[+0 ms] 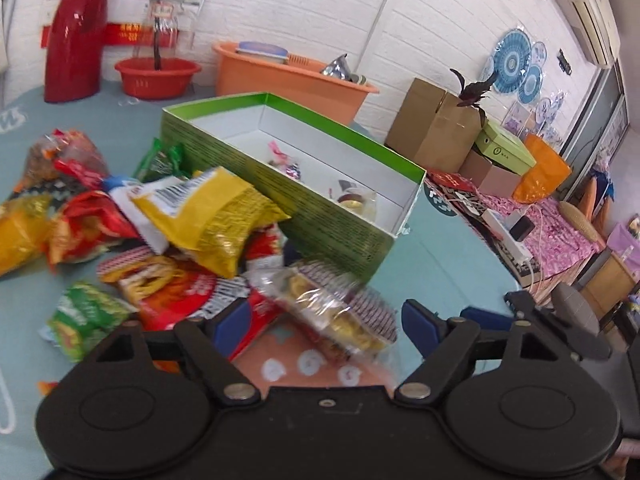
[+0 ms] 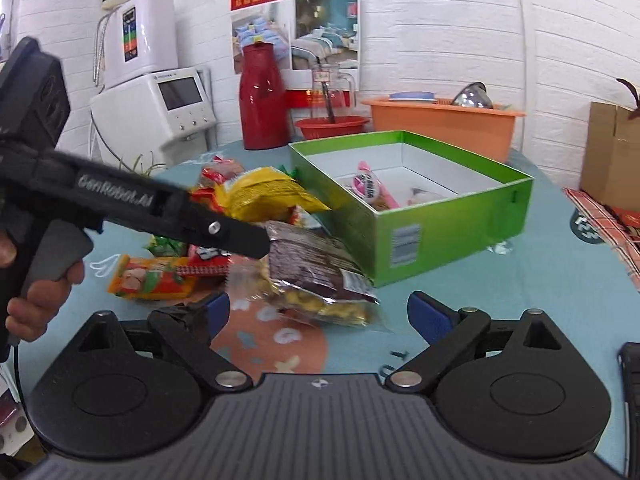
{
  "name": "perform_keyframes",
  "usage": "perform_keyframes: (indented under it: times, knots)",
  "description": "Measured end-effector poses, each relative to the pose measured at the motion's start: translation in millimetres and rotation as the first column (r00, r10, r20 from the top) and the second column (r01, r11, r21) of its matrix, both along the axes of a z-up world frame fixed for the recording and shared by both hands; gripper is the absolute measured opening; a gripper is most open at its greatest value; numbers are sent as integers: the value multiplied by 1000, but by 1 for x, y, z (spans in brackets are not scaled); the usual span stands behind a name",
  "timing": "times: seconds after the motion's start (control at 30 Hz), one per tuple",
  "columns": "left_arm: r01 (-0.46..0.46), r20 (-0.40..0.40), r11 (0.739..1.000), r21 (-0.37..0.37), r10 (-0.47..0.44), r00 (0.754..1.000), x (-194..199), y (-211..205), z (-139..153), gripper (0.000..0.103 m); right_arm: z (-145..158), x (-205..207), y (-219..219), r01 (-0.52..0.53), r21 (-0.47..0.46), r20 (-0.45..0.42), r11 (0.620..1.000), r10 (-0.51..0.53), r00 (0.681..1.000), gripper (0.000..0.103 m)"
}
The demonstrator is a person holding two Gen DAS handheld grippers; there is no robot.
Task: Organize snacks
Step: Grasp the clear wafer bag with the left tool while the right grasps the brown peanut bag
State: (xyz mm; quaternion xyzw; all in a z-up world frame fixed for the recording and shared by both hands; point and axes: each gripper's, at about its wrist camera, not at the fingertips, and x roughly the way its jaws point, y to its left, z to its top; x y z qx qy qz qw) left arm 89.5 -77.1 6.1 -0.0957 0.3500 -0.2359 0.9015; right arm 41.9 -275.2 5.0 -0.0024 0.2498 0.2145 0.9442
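A green box (image 1: 328,216) (image 2: 448,232) with a white inside lies open on the blue tablecloth and holds a few small snacks (image 2: 370,186). A heap of snack bags lies beside it, with a yellow bag (image 1: 208,212) (image 2: 264,194) on top. A clear pack of yellow biscuits with a brown label (image 1: 336,312) (image 2: 316,280) lies nearest both grippers. My left gripper (image 1: 320,320) is open with this pack between its blue pads. My right gripper (image 2: 320,312) is open just short of the same pack. The left gripper's body (image 2: 132,208) crosses the right wrist view.
A red thermos (image 2: 262,100), a red basin (image 2: 332,126) and an orange tub (image 2: 444,120) stand at the back. Cardboard boxes (image 1: 436,128) and a cluttered pink cloth (image 1: 540,232) lie to the right. White appliances (image 2: 156,112) stand back left.
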Motion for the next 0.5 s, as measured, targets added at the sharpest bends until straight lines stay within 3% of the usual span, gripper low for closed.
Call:
perform_keyframes:
  times: [0.1,0.23,0.5]
  knots:
    - [-17,-33,999,40,18,999,14,-10,-10,89,-7,1,-6,-2,6,-19,1000,2,1000,103]
    - [-21,-61,1000,-16,20,998,20,8,-18,87,-12,5,-14,-23,56,-53,998,26,998,103]
    - [13,-69,1000,-2,-13,998,15,14,-11,76,-20,48,-17,-123,100,-133,987,136,982,103]
